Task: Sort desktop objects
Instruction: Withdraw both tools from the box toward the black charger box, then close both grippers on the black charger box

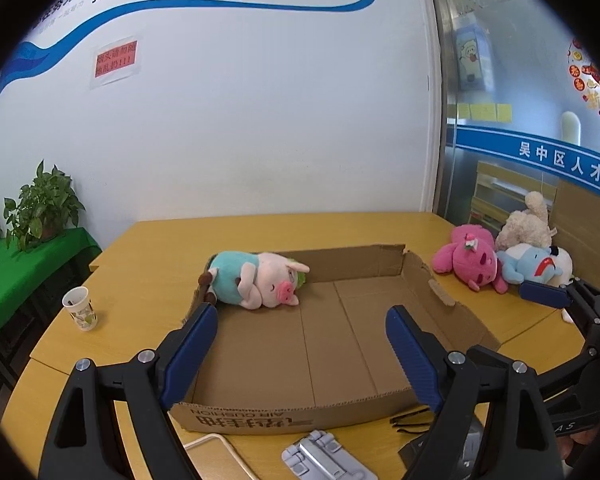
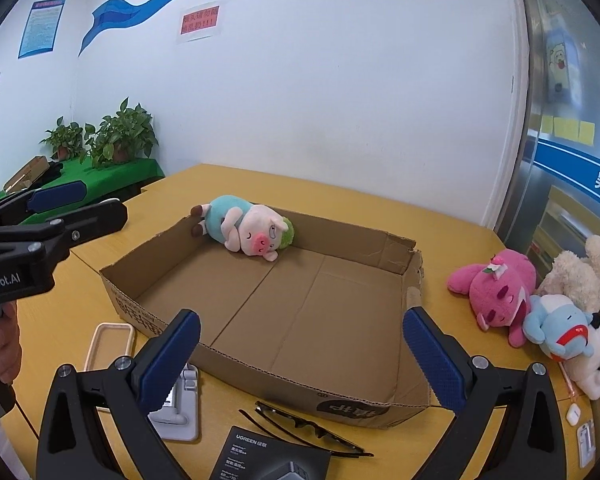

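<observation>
A shallow open cardboard box (image 1: 432,280) (image 2: 260,364) lies on the yellow table. A pig plush in a teal shirt (image 1: 256,280) (image 2: 244,232) lies in its far left corner. A pink plush (image 1: 472,264) (image 2: 496,296), a blue plush (image 1: 532,266) (image 2: 560,328) and a cream plush (image 1: 528,224) (image 2: 576,276) lie piled on the table right of the box. My left gripper (image 1: 302,344) is open and empty above the box's near side. My right gripper (image 2: 302,356) is open and empty over the box's near edge.
Near the box's front lie black glasses (image 2: 304,428), a dark UGREEN box (image 2: 268,456), a grey phone stand (image 1: 320,456) (image 2: 180,404), and a pale phone case (image 2: 108,344). A paper cup (image 1: 80,308) stands at the left. Potted plants (image 2: 116,136) sit on a green side table.
</observation>
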`<state>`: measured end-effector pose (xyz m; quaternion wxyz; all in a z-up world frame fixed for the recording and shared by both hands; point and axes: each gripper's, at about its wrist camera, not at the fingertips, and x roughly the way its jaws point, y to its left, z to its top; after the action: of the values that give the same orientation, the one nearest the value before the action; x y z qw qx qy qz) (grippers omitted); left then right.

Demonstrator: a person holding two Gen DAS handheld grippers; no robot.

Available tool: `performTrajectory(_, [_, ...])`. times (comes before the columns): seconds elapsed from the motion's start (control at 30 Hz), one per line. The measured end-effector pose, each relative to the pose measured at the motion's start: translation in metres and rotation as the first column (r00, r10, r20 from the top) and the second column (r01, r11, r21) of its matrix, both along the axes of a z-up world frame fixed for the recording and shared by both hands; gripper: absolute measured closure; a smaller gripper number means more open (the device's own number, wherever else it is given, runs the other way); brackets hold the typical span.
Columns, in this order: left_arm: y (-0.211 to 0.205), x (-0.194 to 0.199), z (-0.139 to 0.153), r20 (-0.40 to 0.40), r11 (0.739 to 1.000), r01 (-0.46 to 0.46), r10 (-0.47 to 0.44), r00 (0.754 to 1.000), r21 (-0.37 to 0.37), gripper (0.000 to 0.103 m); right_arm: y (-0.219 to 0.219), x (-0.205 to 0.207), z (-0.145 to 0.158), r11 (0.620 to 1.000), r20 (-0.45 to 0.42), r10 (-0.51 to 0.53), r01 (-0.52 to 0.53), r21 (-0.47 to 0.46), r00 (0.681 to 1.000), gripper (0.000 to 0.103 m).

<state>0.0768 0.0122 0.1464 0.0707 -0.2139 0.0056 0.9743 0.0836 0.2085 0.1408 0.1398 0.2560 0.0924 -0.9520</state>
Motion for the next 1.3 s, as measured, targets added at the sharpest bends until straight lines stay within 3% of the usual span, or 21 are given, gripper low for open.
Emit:
performTrajectory(0.47, [-0.011, 0.002, -0.035, 0.104, 0.995, 0.023, -0.033, 0.994, 0.095, 0.017, -0.012, -0.002, -0.024, 1.0, 0.043, 0.011, -0.011, -0.007, 0.999, 0.0])
performTrajectory(0.87, [0.004, 0.007, -0.061, 0.189, 0.988, 0.078, -0.102, 0.977, 0.129, 0.017, 0.023, 0.025, -0.038, 0.999, 0.04, 0.04, -0.04, -0.014, 0.998, 0.0])
performTrajectory(1.0, [0.009, 0.006, -0.082, 0.27, 0.978, 0.12, -0.164, 0.949, 0.172, 0.017, 0.054, 0.051, -0.066, 0.993, 0.104, 0.121, -0.118, -0.028, 0.987, 0.0])
performTrajectory(1.17, [0.021, 0.004, -0.111, 0.367, 0.947, 0.17, -0.266, 0.891, 0.273, 0.017, 0.078, 0.065, -0.119, 0.986, 0.311, 0.164, -0.145, -0.084, 0.936, 0.0])
performTrajectory(1.3, [0.031, 0.002, -0.125, 0.417, 0.926, 0.205, -0.33, 0.847, 0.317, 0.017, 0.07, 0.065, -0.139, 0.985, 0.355, 0.169, -0.14, -0.104, 0.92, 0.0])
